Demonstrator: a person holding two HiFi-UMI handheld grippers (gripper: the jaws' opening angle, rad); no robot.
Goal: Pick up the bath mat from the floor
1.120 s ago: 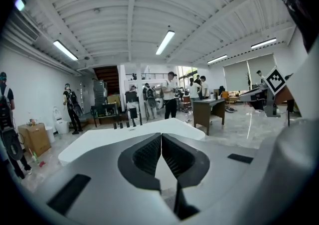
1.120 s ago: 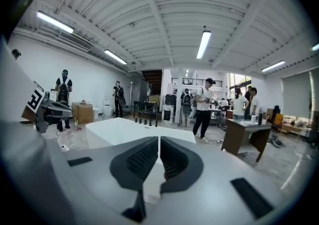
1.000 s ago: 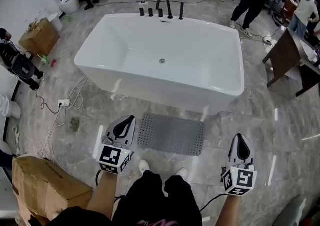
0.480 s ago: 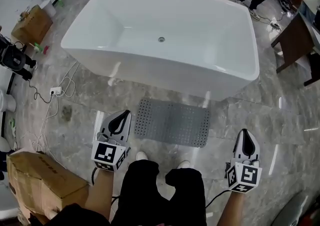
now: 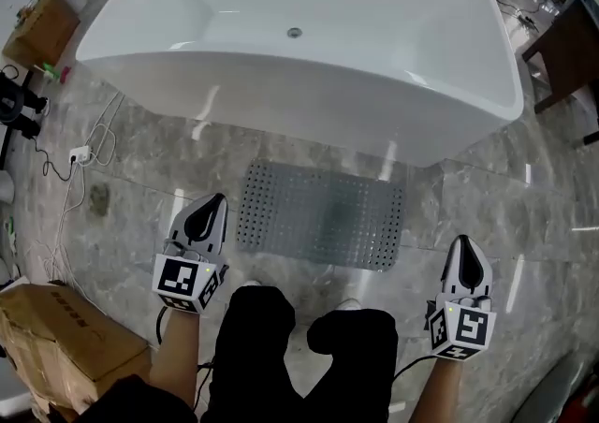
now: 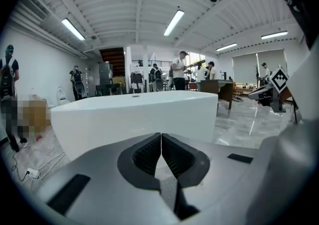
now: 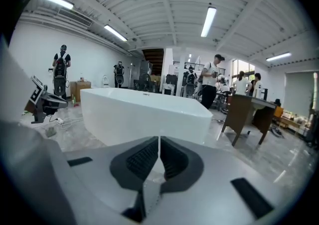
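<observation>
The mat lies flat on the floor by the tub, long axis left-right along its wall — left gripper and right gripper, both pressed together and empty, flank it — box print unreadable.

White tub, 1 cardboard box (bottom left), pwr strip w/ cables.

The bathtub runs off the head view's top edge, so its far end is unseen. The cardboard box is cut at the lower left corner and the dark table at the right edge. The forearms behind the left gripper and the right gripper leave the bottom edge.
</observation>
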